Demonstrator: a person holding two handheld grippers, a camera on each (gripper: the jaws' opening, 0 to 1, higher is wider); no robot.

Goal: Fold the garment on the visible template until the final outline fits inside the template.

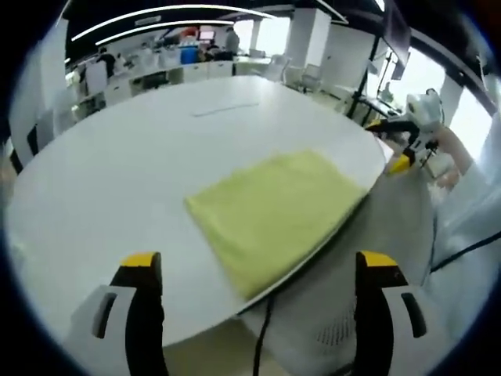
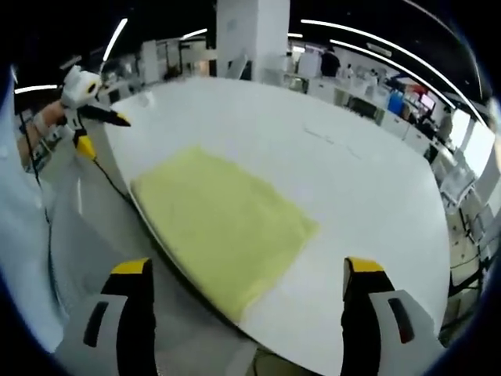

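A yellow-green garment (image 1: 274, 215) lies folded into a flat rectangle on the white round table (image 1: 117, 172), with one side along the near table edge. My left gripper (image 1: 258, 266) hovers before that edge, open and empty, its jaws wide apart. Held in a hand, my right gripper (image 1: 395, 145) comes in from the right beyond the table rim. In the right gripper view the garment (image 2: 223, 223) lies the same way on the table (image 2: 360, 196). Short of it, my right gripper (image 2: 246, 270) is open and holds nothing. The left gripper (image 2: 98, 133) shows at upper left, off the table.
A faint thin line (image 1: 227, 108) marks the tabletop far behind the garment. A white mesh chair (image 1: 333, 333) and a dark cable (image 1: 262, 333) sit under the near table edge. A person's pale sleeve (image 2: 19, 227) is at the left. Office desks stand far behind.
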